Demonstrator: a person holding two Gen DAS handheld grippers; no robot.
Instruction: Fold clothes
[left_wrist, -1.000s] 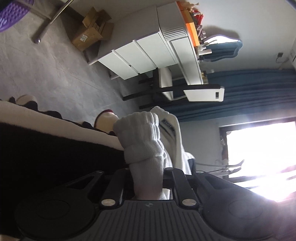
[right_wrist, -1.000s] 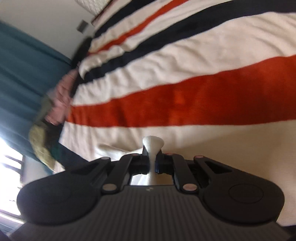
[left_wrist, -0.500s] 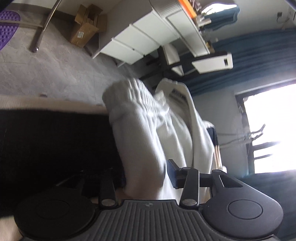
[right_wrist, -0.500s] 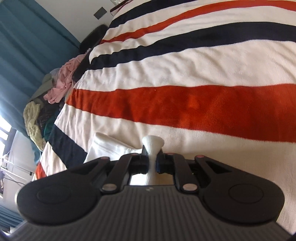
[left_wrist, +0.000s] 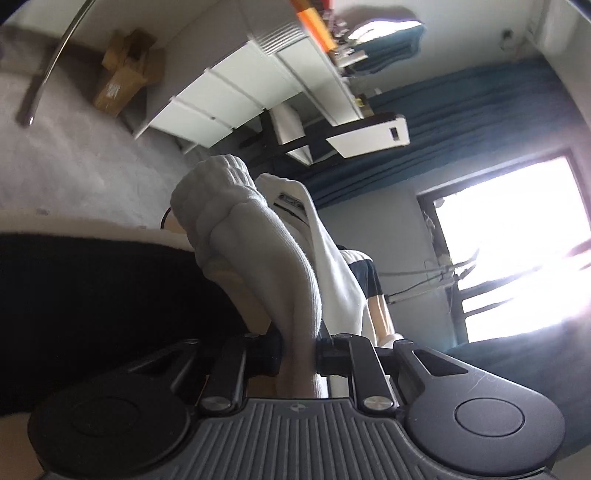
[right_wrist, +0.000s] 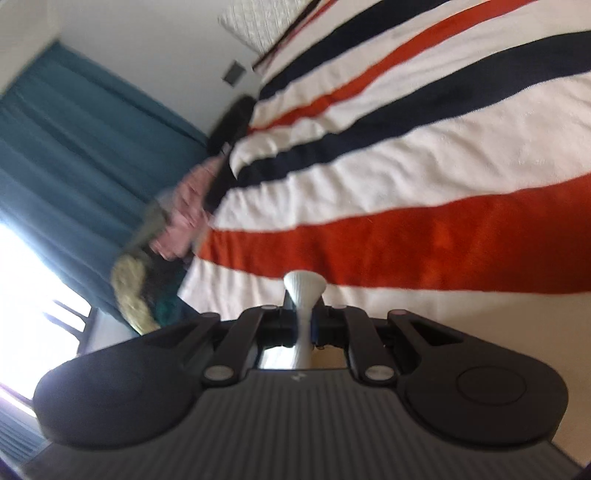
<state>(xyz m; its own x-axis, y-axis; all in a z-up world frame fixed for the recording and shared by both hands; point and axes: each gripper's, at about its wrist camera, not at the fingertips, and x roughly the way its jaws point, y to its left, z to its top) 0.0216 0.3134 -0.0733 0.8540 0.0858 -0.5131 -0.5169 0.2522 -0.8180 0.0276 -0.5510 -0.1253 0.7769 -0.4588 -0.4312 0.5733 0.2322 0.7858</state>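
Up close in the left wrist view, the left gripper (left_wrist: 298, 356) has its fingers (left_wrist: 334, 356) clamped on a thick fold of a white ribbed knit garment (left_wrist: 255, 240). The cloth rises from between them in a bunched column, its rolled ribbed edge at the top and a smoother white layer with a small dark label just behind it. Beside the garment on the left lies a dark, near-black stretch of fabric with a cream band above it. Beyond are a grey floor, a brown cardboard box (left_wrist: 123, 83), a white chest of drawers (left_wrist: 225, 99), dark blue curtains (left_wrist: 461, 110) and a bright window (left_wrist: 517, 236).

The right gripper (right_wrist: 303, 330) has its fingers (right_wrist: 286, 330) drawn narrow on a thin pinch of white cloth (right_wrist: 304, 286), which flares out in a small fan just past the tips. Behind it spreads a bed cover striped in cream, orange-red and navy (right_wrist: 424, 192). At the cover's left edge sits a blurred heap of pink, yellow-green and dark clothes (right_wrist: 162, 243), next to teal curtains (right_wrist: 74, 140). Whether the two grippers hold the same garment cannot be told.
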